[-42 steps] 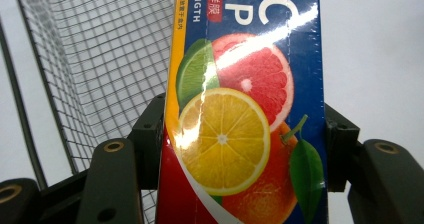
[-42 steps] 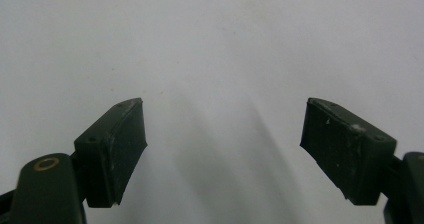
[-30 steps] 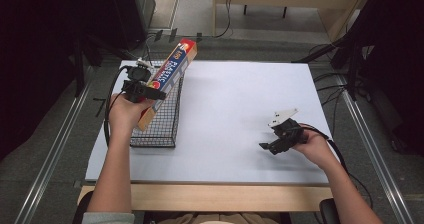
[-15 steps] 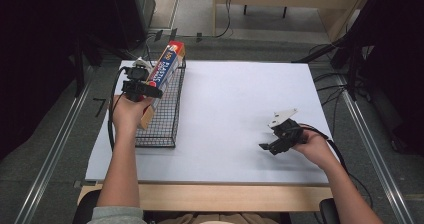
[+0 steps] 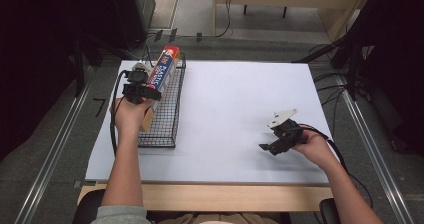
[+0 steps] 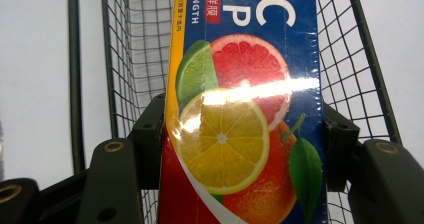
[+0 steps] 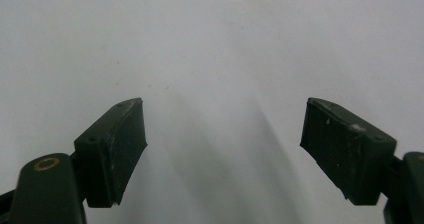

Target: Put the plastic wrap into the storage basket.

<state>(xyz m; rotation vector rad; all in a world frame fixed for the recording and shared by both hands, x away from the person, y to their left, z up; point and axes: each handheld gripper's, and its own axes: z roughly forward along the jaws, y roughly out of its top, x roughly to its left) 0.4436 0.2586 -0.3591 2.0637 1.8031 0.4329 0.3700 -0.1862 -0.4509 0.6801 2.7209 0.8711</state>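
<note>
A: High view. A long blue and red cardboard box of plastic wrap (image 5: 163,69) is seen clamped by the left gripper (image 5: 141,90) over the black wire basket (image 5: 165,119) at the table's left edge.

B: Left gripper view. The box (image 6: 240,109) is pressed between both jaws, inside the basket (image 6: 130,59).

A: Right gripper view. Jaws are held wide, nothing between, above the white table (image 7: 210,44).

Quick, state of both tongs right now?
Left tongs: shut on the plastic wrap box, over the wire basket.
Right tongs: open, nothing between them.
</note>
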